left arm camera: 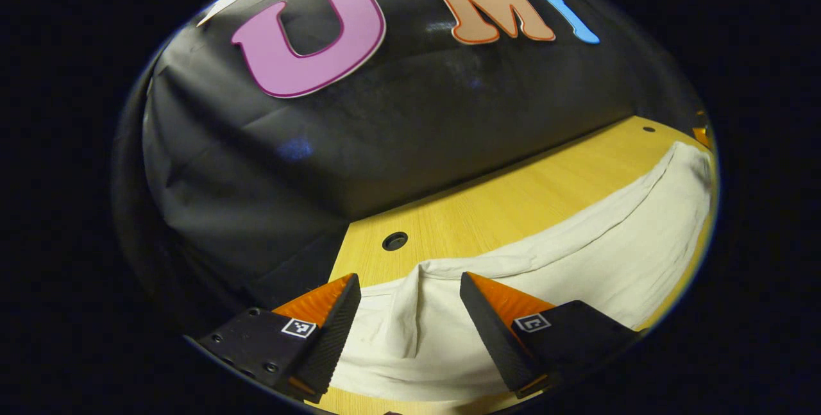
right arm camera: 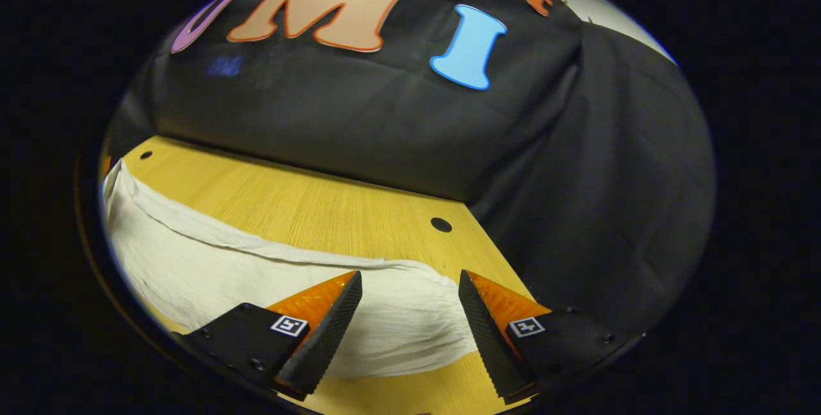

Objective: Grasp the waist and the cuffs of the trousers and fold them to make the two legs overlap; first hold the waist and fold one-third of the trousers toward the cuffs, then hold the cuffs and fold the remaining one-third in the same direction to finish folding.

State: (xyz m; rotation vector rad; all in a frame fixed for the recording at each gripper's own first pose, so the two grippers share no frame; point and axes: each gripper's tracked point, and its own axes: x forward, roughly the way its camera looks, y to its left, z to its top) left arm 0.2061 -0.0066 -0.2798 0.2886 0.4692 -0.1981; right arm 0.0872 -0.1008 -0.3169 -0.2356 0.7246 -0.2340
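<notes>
White trousers (left arm camera: 577,248) lie spread in a long strip on the yellow wood table (left arm camera: 500,203). They run along the table's near side, with bare wood between them and the far edge.

In the left gripper view, the left gripper (left arm camera: 410,331) hangs over one end of the trousers, close to a far corner of the table. Its two fingers are wide apart. The cloth shows in the gap between them, with a raised fold there. The fingers do not pinch the cloth. A small round hole (left arm camera: 394,240) sits in the wood just past that end.

In the right gripper view, the right gripper (right arm camera: 410,328) hangs over the other end of the trousers (right arm camera: 269,274), near the table's (right arm camera: 333,210) other far corner. Its fingers are wide apart too, with the rounded cloth end between them, not squeezed. A small hole (right arm camera: 440,224) sits in the wood near that end.

The black cloth wall (right arm camera: 385,120) stands behind the table's far edge.
</notes>
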